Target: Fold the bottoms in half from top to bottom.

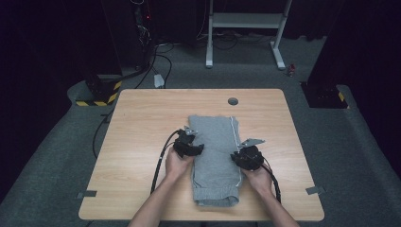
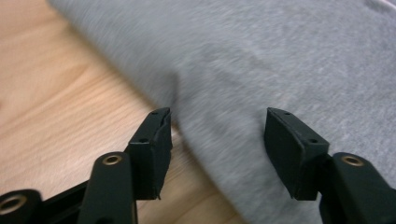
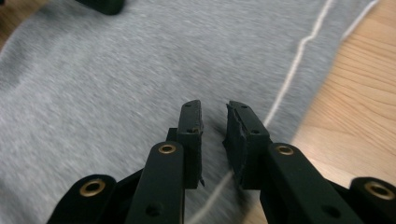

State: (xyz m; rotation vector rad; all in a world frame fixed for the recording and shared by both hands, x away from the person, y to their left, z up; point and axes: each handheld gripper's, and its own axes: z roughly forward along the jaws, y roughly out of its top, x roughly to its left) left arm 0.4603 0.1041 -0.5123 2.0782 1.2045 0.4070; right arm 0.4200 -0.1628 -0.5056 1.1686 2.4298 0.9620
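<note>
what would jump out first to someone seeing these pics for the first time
A folded grey garment lies in the middle of the wooden table, a thin white line running along its right side. A person's hands press in on it from both sides: the left hand-held gripper at its left edge with jaws apart, the right hand-held gripper at its right edge with jaws nearly together.

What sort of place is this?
Likely a lab or recording studio: dark curtained surround, a lone wooden table on grey carpet, hazard-striped stand bases, loose cables, and a white frame behind.
</note>
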